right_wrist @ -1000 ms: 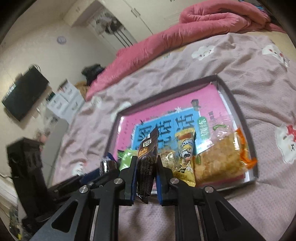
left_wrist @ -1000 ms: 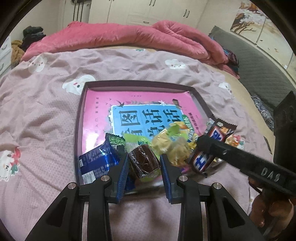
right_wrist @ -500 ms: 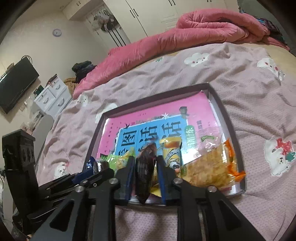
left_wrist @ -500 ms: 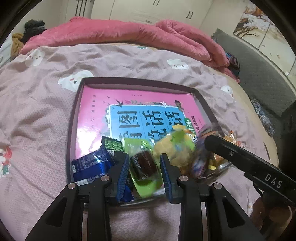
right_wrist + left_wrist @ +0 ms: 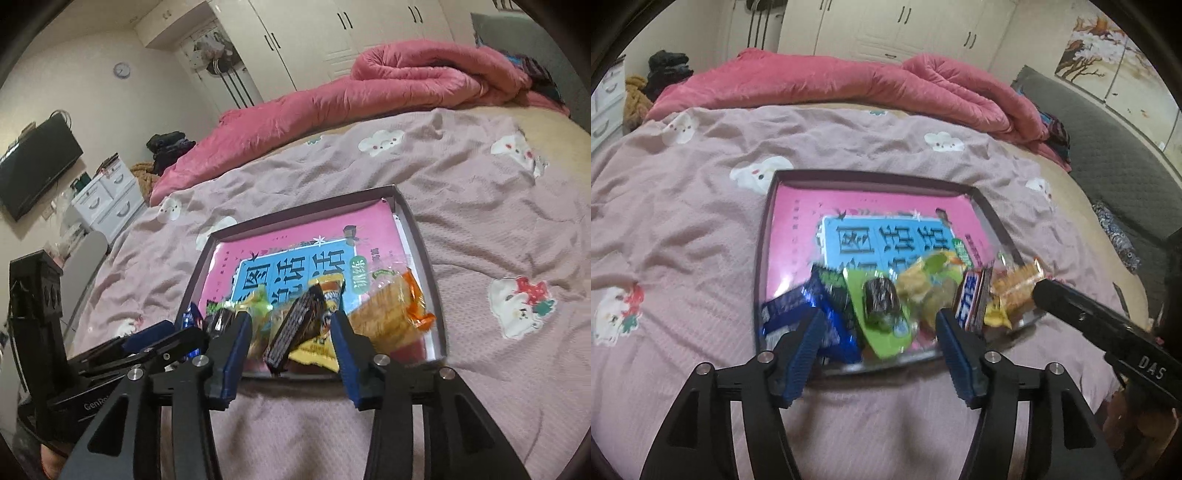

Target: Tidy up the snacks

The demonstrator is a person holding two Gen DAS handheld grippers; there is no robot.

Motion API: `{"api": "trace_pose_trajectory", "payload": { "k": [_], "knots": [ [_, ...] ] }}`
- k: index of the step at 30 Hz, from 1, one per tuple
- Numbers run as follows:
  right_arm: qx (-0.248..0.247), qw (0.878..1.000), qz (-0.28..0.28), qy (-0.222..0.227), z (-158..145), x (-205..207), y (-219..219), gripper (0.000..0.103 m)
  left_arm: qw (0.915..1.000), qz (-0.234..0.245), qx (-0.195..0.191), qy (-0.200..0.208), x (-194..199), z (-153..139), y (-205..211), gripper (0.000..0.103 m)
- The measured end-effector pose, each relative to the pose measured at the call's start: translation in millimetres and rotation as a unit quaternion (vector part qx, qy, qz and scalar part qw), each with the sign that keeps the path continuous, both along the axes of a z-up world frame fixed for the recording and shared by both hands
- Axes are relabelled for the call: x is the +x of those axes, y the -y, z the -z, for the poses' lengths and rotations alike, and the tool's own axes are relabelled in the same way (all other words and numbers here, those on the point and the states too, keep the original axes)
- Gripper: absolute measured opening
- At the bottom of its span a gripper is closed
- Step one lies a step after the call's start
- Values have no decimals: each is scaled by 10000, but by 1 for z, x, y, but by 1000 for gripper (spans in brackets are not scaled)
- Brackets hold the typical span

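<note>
My left claw (image 5: 877, 341) is opening, pads clear of the brown cake on its green wrapper (image 5: 881, 301) lying just ahead at the tray's (image 5: 764, 258) near edge, while my right claw (image 5: 291, 343) opens off the tilted chocolate bar (image 5: 295, 325).

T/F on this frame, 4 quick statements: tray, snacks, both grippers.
1. The tray sits on a bare wooden table. False: it rests on a pinkish-purple bedspread.
2. The snacks are bunched at the tray's near edge. True.
3. The left gripper is clamped on the brown cake. False: its jaws are opening, pads clear of it.
4. The chocolate bar lies between the right gripper's opening jaws. True.
</note>
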State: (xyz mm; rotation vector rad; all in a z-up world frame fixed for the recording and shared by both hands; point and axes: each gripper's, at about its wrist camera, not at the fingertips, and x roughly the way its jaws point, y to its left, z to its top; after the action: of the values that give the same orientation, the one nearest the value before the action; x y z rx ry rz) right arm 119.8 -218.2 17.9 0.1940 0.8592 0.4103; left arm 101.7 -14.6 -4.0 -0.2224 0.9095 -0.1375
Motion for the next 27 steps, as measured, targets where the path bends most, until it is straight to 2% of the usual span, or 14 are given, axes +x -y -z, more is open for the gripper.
{"api": "trace_pose_trajectory", "payload": {
  "k": [1,5,7,11,19,27],
  "knots": [
    [-120,9999,-13,52,-1,-6,-1,56,10000,9,21,-40,-4,0,0,67],
    [-596,9977,-44,309,-3,-29,-6,62,9995,-145,252,-85,-21,-1,2,72],
    [-877,9948,-69,519,-5,-42,-9,69,9992,-162,344,-86,-31,-1,6,75],
    [-1204,9898,25,763,-2,-64,-10,74,9984,-233,486,-162,-53,0,12,76],
    [-1318,9888,345,608,9,-85,8,85,9973,-247,603,-336,-77,9,18,77],
    [-1274,9893,456,546,10,-90,16,89,9968,-311,664,-311,-81,7,18,77]
  ]
}}
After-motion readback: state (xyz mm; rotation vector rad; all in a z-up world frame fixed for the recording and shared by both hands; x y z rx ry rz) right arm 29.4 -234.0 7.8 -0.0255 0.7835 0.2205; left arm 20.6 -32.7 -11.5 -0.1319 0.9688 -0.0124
